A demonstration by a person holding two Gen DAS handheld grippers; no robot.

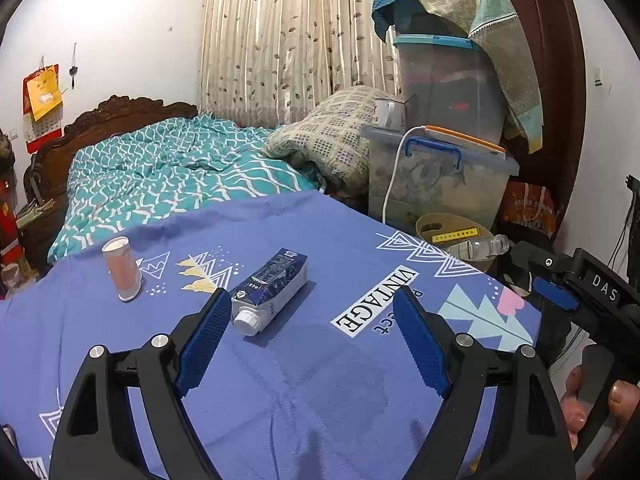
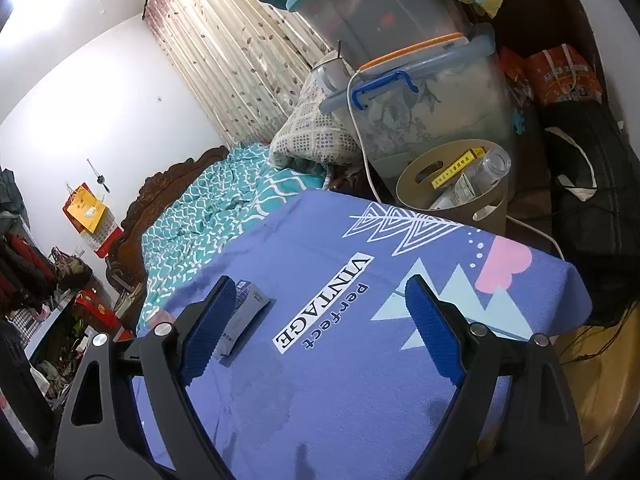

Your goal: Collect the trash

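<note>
A dark blue and white drink carton (image 1: 270, 290) lies on its side on the blue cloth-covered table (image 1: 320, 380), white cap toward me. A paper cup (image 1: 121, 269) stands upside down to its left. My left gripper (image 1: 314, 300) is open and empty, its left finger beside the carton's cap. My right gripper (image 2: 318, 288) is open and empty over the table; the carton (image 2: 244, 320) shows partly behind its left finger. A tan trash bin (image 2: 452, 184) beyond the table's far right corner holds a clear plastic bottle (image 2: 490, 168) and a yellow box. The right gripper (image 1: 560, 292) also shows in the left wrist view.
Stacked clear storage boxes (image 1: 440, 176) with a white cable stand behind the bin (image 1: 452, 236). A bed with a teal cover (image 1: 172, 176) lies beyond the table's far edge. Dark bags (image 2: 592, 184) sit on the floor at the right.
</note>
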